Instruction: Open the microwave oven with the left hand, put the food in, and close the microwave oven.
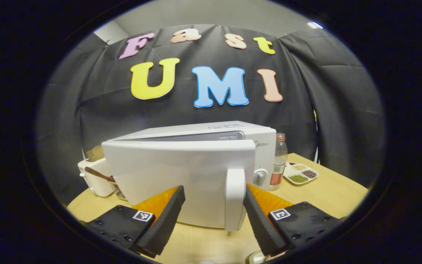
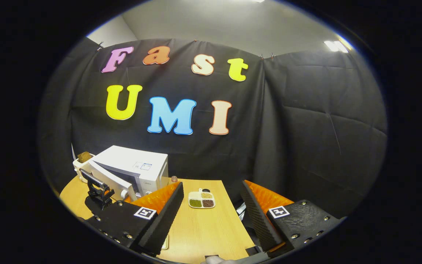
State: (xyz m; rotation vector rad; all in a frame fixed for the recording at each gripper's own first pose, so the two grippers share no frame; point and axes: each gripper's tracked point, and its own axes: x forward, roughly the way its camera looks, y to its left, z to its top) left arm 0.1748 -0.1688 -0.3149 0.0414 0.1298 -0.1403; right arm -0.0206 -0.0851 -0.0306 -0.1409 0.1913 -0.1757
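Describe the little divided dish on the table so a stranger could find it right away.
Start at the white microwave; just past the bottle on its knob side lies a small white dish. Its compartments hold green, brown and pale grains.

On the table (image 1: pixel 335 194) the microwave oven (image 1: pixel 196 172) stands before the booth wall, its door (image 1: pixel 178 176) swung partly out. The door handle (image 1: pixel 234 198) lies between the left claw's (image 1: pixel 214 212) spread fingers. A bottle (image 1: pixel 278 161) stands just right of the oven, a divided dish (image 1: pixel 300 174) farther right. A toaster (image 1: pixel 95 178) sits at the oven's left, partly behind the door.
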